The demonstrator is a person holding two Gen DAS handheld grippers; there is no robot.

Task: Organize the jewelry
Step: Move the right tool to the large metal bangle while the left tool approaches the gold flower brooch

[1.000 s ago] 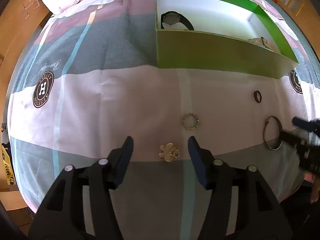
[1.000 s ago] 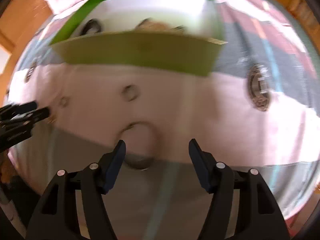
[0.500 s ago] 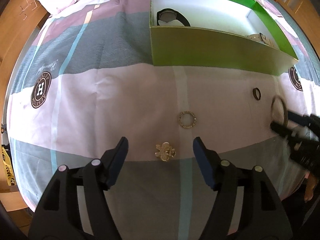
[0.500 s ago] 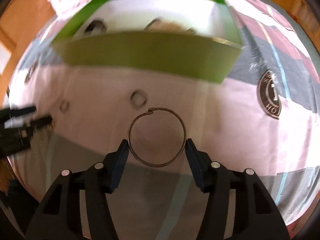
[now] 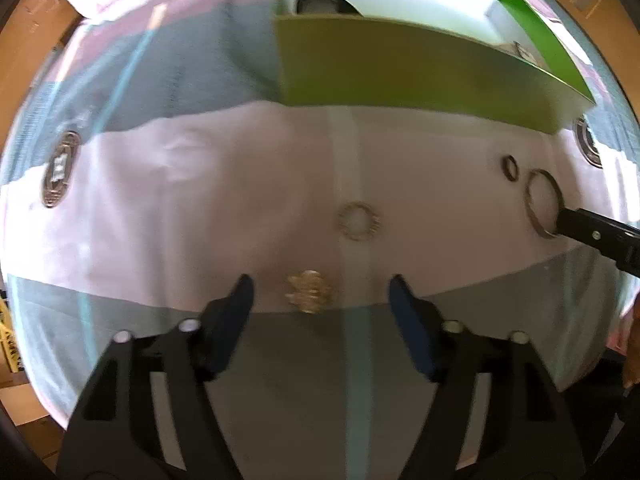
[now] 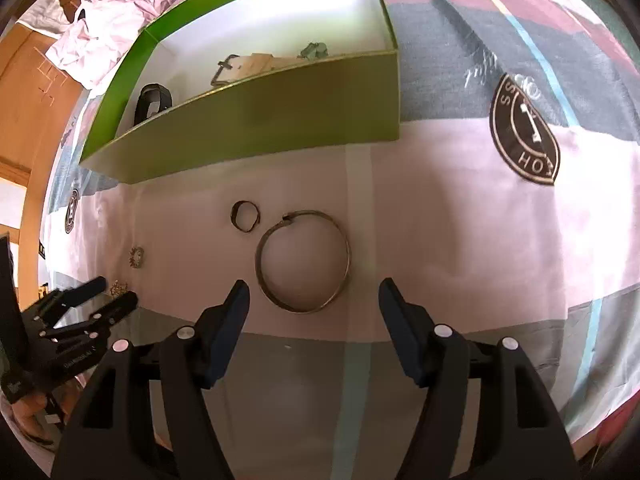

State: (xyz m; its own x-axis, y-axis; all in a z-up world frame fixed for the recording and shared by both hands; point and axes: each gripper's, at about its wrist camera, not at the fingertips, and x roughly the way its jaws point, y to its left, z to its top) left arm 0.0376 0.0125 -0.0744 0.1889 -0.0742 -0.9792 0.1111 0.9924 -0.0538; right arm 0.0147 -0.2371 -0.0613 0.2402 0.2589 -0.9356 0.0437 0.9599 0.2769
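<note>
A gold flower brooch [image 5: 309, 292] lies on the striped sheet between the fingers of my left gripper [image 5: 320, 286]. Its jaws are closing and the pads stand apart from the brooch. My right gripper [image 6: 314, 287] hangs over a thin metal bangle [image 6: 286, 216], which lies flat on the sheet. Those jaws are opening and neither pad touches the bangle. A small dark ring [image 6: 233, 216] and a sparkly round ring [image 6: 136, 258] lie to the left of the bangle. Behind them stands the green box [image 6: 260, 120]. In the left wrist view one right finger [image 5: 580, 224] reaches the bangle [image 5: 529, 200].
The green box [image 5: 400, 64] holds a black watch [image 6: 152, 100], a wooden piece [image 6: 258, 63] and a small green item [image 6: 314, 50]. Crumpled pink bedding [image 6: 120, 4] lies behind it. Wooden bed frame [image 6: 24, 92] borders the left. The left gripper [image 6: 118, 289] works at the far left.
Half a second ago the right fingers pressed on the bangle; now they have spread and it lies free on the sheet. The left jaws widened, then narrowed around the brooch.
</note>
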